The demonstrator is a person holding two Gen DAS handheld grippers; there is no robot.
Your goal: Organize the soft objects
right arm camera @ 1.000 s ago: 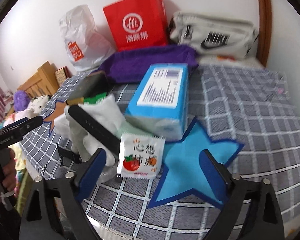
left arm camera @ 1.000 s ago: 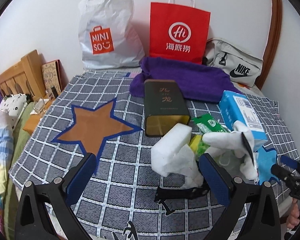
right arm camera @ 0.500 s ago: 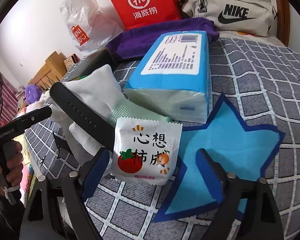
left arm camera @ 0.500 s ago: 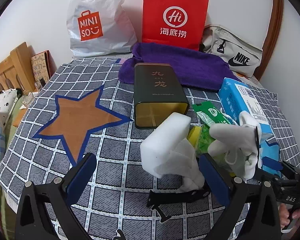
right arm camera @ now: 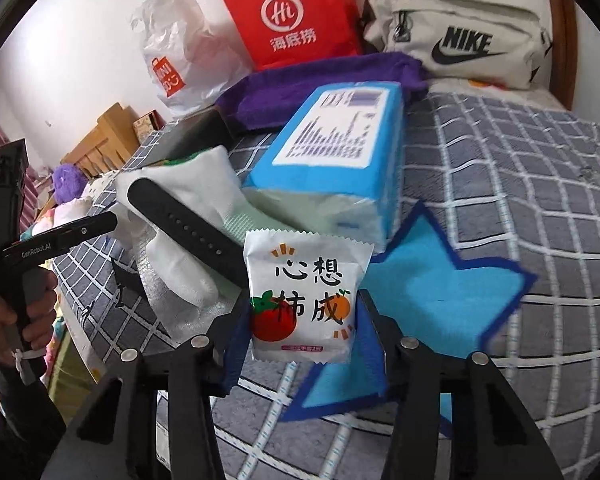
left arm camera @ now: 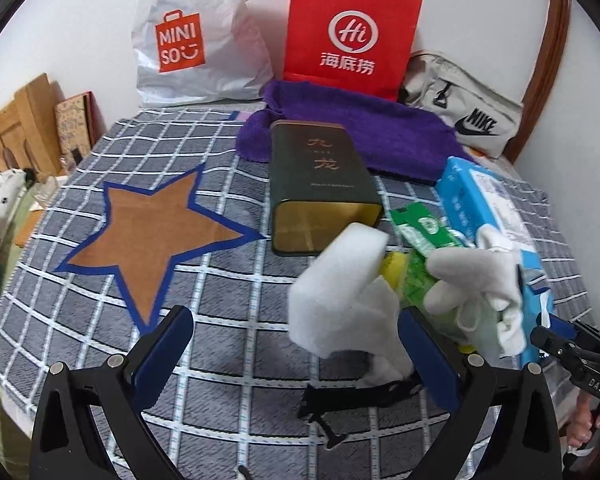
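Colours across the grey checked cloth (left arm camera: 220,300)

The cloth is slate grey with a white grid; on it sit a brown star (left arm camera: 148,236) edged in dark blue and a sky-blue star (right arm camera: 432,292) with the same dark edge. At the cloth's far edge stand a red paper bag (left arm camera: 352,28) with white logo, a white plastic bag (left arm camera: 196,32) with an orange mark, a beige pouch (left arm camera: 464,108) with black lettering, and a purple towel (left arm camera: 372,132). Nearer lie a dark green tin (left arm camera: 320,184) with gold characters, a white sponge (left arm camera: 340,280), white gloves (left arm camera: 476,276), a green packet (left arm camera: 424,228), a blue tissue pack (right arm camera: 340,148), a black strap (right arm camera: 188,232), and a white sachet (right arm camera: 304,300) printed with black characters, a red tomato and an orange.
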